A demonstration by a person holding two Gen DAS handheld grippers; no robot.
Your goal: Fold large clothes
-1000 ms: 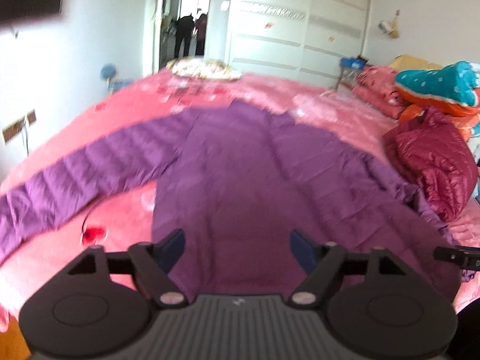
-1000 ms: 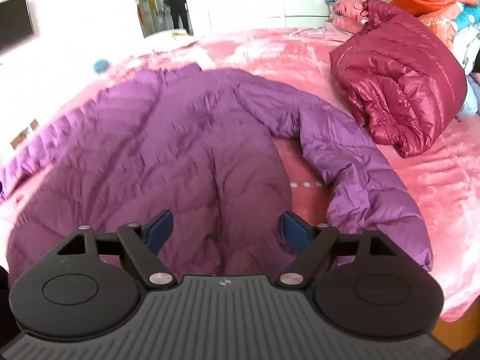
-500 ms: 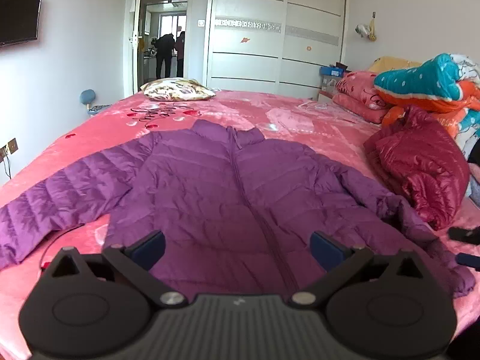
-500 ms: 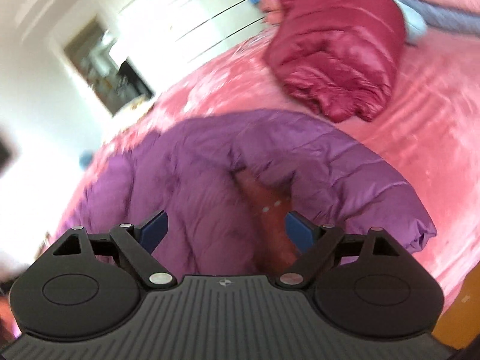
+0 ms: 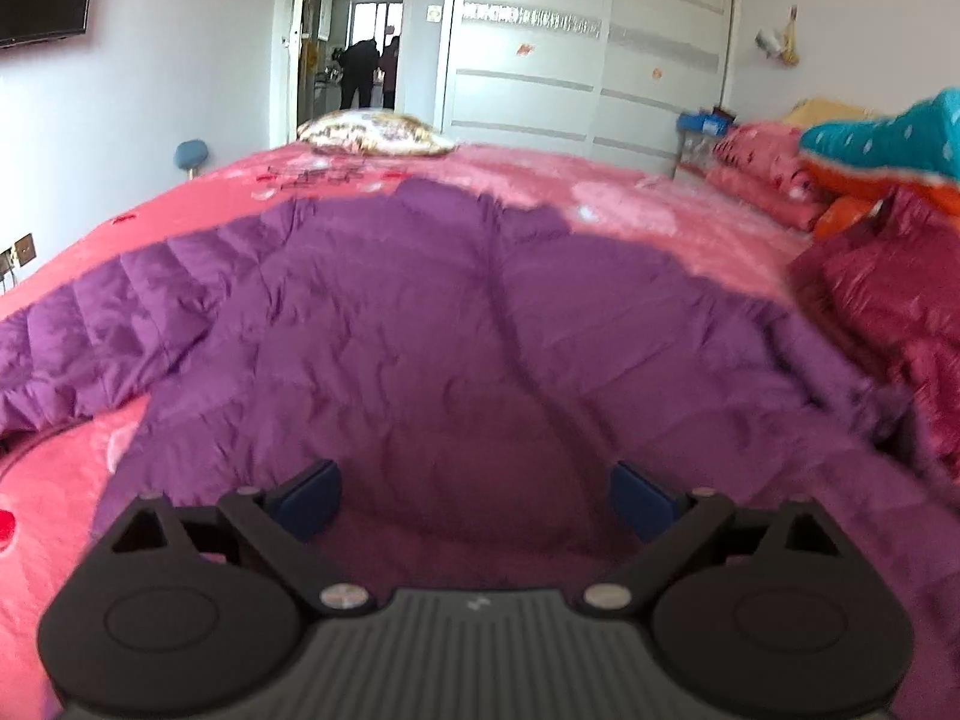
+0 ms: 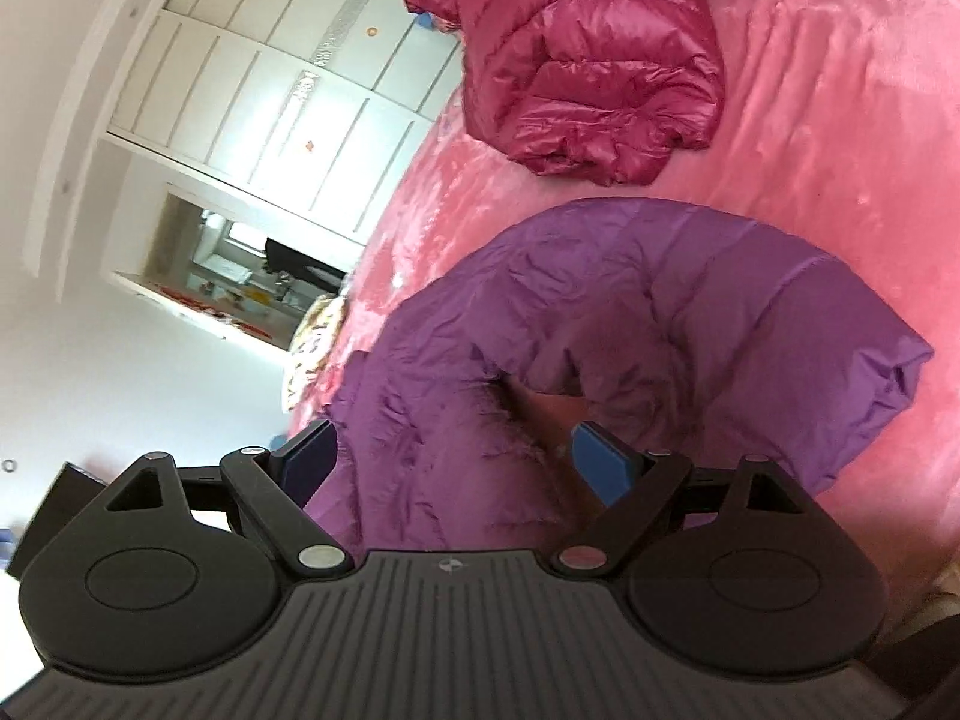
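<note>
A purple padded jacket (image 5: 420, 312) lies flat, front up, on the pink bed (image 5: 660, 204), with one sleeve (image 5: 90, 324) stretched out to the left. My left gripper (image 5: 474, 495) hovers low over the jacket's lower middle. Its jaws stand wide and are closing, with jacket fabric below the gap and no pad pressing on it. My right gripper (image 6: 456, 462) is rolled on its side and open, above the spot where the jacket's bent other sleeve (image 6: 660, 312) meets the body. Nothing is gripped between its blue pads (image 6: 603, 468).
A maroon padded jacket (image 6: 588, 54) lies bundled on the bed beyond the bent sleeve. Stacked bedding (image 5: 882, 144) sits at the right, a patterned pillow (image 5: 372, 132) at the far edge. White wardrobe doors (image 5: 570, 60) and a doorway with two people (image 5: 366, 72) are behind.
The left gripper came lower and closer over the jacket, and its jaws stand wider than a second ago. The right gripper rolled sharply onto its side and closed in on the bent sleeve.
</note>
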